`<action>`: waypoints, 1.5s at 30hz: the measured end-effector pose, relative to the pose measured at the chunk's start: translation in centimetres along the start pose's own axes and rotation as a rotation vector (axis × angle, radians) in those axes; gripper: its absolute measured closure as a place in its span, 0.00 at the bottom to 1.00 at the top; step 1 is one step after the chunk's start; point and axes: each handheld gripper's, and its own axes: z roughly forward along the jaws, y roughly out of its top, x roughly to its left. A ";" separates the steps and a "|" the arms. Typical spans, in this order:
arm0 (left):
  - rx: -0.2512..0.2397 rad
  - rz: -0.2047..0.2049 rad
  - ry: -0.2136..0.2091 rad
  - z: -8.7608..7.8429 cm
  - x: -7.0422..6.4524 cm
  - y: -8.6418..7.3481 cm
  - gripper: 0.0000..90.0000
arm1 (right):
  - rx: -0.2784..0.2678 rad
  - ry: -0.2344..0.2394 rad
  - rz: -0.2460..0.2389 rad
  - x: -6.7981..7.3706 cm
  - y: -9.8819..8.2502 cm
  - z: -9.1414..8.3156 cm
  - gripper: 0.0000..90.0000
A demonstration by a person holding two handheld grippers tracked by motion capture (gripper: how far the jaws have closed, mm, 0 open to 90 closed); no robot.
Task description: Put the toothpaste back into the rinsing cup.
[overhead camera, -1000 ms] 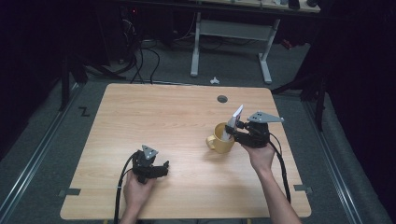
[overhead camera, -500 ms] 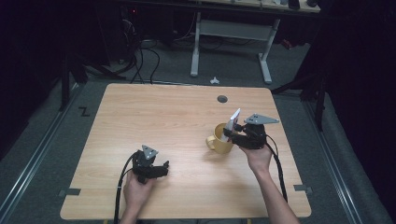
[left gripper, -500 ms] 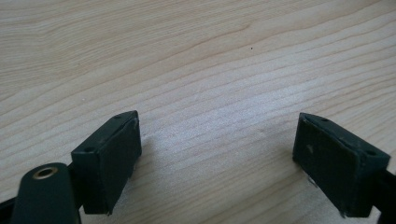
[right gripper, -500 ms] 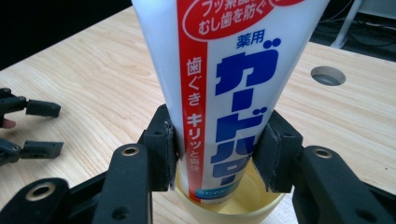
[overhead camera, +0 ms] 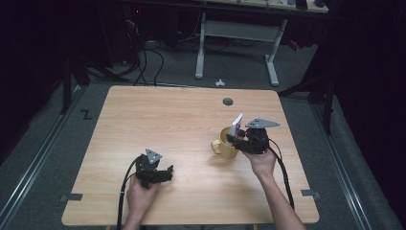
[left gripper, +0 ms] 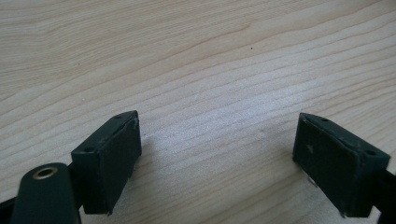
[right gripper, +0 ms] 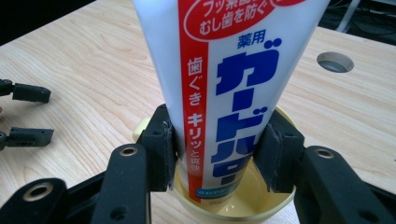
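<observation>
A white toothpaste tube (right gripper: 224, 70) with red and blue print stands upright, its lower end inside a yellow mug (right gripper: 243, 198). My right gripper (right gripper: 217, 151) is shut on the tube just above the mug's rim, one pad on each side. Its jaws have just been opening a little, and the pads still touch the tube. In the high view the mug (overhead camera: 222, 147), the tube (overhead camera: 236, 125) and the right gripper (overhead camera: 235, 139) sit right of the table's centre. My left gripper (overhead camera: 167, 173) rests near the front left. It stands open (left gripper: 217, 149) over bare wood.
The wooden table (overhead camera: 167, 120) has a round cable hole (overhead camera: 228, 101) near its far edge, behind the mug. The left gripper's jaws (right gripper: 28, 114) show far off in the right gripper view. Desk legs and cables stand on the floor beyond the table.
The right gripper and the tube have shifted slightly left and down, so the tube sits a little lower in the mug. The left gripper has stayed still.
</observation>
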 end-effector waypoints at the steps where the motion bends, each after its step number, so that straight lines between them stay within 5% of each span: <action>1: 0.000 0.000 0.000 0.0 0.0 0.0 0.17 | 0.003 0.000 -0.002 0.0 0.0 0.1 0.60; 45: 0.000 0.000 0.000 0.0 0.0 0.0 0.17 | 0.094 -0.010 -0.016 0.3 -1.6 2.2 0.57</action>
